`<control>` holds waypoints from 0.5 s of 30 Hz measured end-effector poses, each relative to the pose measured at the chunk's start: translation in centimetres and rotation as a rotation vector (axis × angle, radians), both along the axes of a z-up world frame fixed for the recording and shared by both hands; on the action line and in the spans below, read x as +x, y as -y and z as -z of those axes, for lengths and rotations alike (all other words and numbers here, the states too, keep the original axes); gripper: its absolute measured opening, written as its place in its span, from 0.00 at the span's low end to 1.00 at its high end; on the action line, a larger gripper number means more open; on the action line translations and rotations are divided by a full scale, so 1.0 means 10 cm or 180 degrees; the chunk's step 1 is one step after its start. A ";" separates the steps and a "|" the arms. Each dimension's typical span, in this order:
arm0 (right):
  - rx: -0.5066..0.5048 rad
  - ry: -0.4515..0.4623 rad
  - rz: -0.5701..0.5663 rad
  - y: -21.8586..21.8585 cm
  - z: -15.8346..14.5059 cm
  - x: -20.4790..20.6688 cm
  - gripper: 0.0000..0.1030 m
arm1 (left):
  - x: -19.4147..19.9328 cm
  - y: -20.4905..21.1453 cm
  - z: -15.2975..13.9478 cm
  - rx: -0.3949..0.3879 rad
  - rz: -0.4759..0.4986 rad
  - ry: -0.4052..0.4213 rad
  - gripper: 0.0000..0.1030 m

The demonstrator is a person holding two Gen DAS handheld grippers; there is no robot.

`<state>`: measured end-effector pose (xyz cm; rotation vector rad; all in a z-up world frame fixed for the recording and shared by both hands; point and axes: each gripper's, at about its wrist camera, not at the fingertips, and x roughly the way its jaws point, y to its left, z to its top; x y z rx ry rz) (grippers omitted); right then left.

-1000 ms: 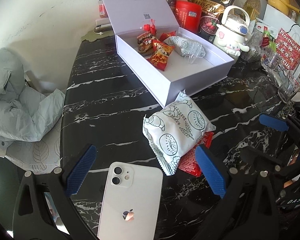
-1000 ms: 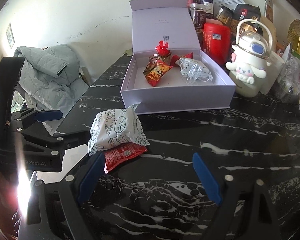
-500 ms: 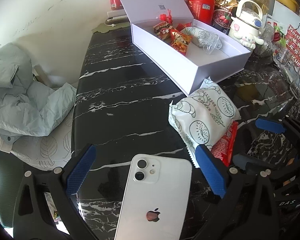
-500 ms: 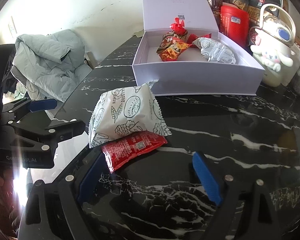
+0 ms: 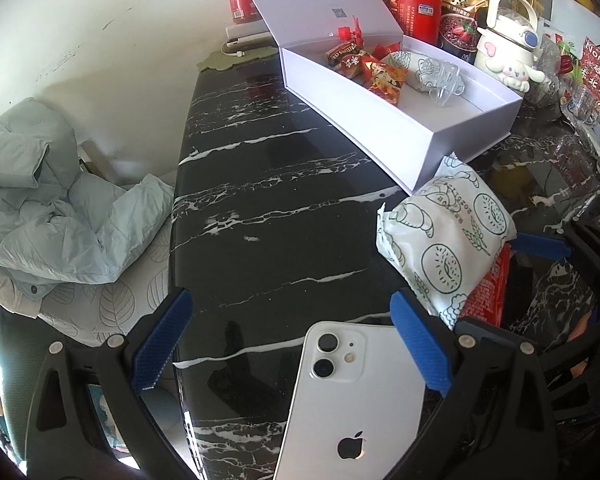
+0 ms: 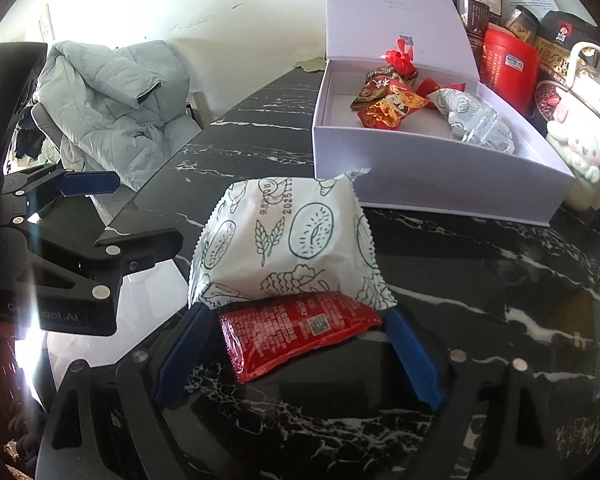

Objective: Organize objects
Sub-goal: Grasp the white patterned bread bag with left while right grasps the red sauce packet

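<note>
Both grippers point steeply down toward the bench, side by side. The left gripper [image 5: 288,340] has its blue-padded jaws spread wide with nothing pressed between them. The right gripper [image 6: 296,356], just to its right, is likewise spread wide, its pads gripping nothing.

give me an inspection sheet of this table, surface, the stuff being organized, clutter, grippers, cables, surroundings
Surface: black marble table, white veins.
Job's things: open white box holding snack packets; white bread packet lying partly on red sachet; white phone face down.
Clutter: red canister, cartoon kettle, jars and bags behind the box.
Grippers: left hand-held gripper open over the phone; right hand-held gripper open, straddling the sachet.
Cables: white cable by the wall.
Surroundings: grey jacket on a chair.
</note>
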<state>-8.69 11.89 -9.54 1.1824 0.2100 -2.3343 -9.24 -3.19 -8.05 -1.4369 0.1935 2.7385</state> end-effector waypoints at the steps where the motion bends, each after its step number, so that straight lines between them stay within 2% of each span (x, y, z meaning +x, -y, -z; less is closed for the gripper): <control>1: -0.0009 0.0004 -0.0008 -0.01 0.00 0.00 0.87 | -0.02 0.00 0.00 0.0013 0.0005 0.0006 0.97; 6: 0.0063 -0.0024 0.0068 -0.06 0.00 -0.02 0.85 | -0.09 -0.04 -0.03 -0.0001 0.0052 -0.0019 0.97; 15: 0.0079 -0.0019 0.0229 -0.31 0.01 -0.04 0.85 | -0.19 -0.26 -0.12 0.0040 0.0337 -0.0105 0.97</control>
